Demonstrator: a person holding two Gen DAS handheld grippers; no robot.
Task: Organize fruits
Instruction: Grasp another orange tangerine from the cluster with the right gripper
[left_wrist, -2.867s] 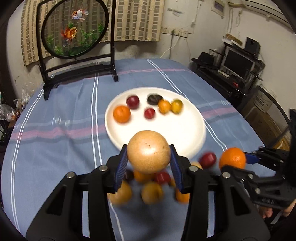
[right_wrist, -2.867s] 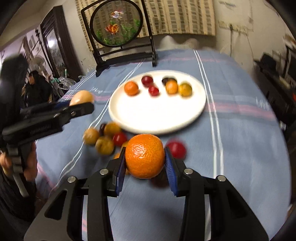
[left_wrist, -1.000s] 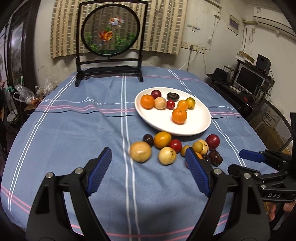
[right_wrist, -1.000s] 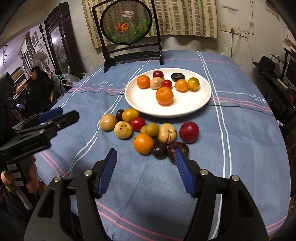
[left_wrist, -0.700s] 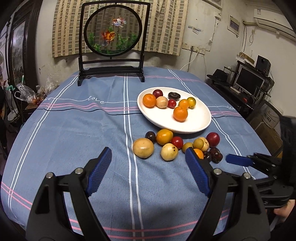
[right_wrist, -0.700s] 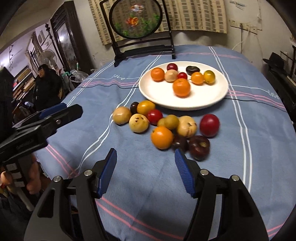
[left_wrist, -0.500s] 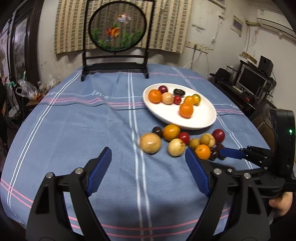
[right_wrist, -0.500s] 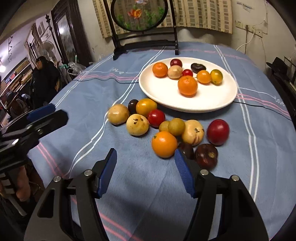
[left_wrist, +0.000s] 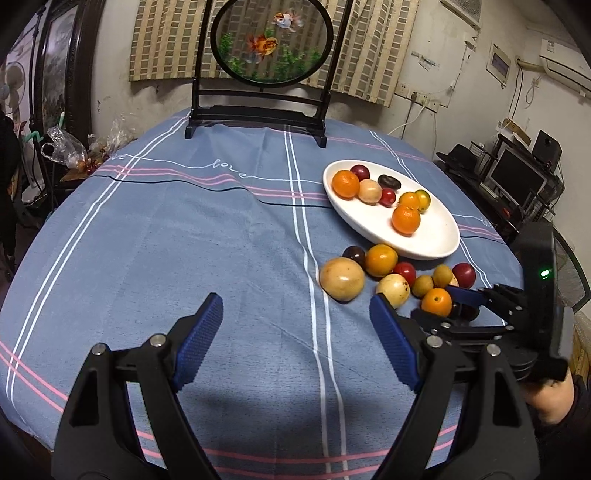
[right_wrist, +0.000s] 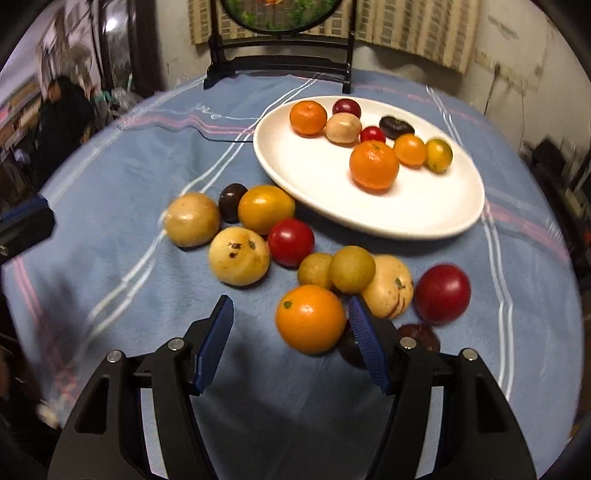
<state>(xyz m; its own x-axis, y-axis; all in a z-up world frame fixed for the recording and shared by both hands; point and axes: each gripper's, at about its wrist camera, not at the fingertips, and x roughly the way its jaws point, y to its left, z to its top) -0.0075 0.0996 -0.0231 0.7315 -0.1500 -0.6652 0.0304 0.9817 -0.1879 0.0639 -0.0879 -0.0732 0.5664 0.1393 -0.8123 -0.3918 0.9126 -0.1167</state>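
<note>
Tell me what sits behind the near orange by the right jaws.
Behind the near orange sit two small yellow-green fruits and a pale speckled fruit. A dark fruit is mostly covered by the orange and the right gripper.

Black tongs (left_wrist: 295, 325), blue ribbed pads (left_wrist: 392, 349) (silver screws), bare hand (left_wrist: 550, 400)

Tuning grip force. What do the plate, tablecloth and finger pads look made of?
Plate: likely glazed ceramic; white, smooth, faint sheen.
Tablecloth: woven fabric, matte; it creases, and its stripes look woven in.
Finger pads: blue, probably rubber or textured plastic; a fine ridged grid shows. Both grippers are open.
</note>
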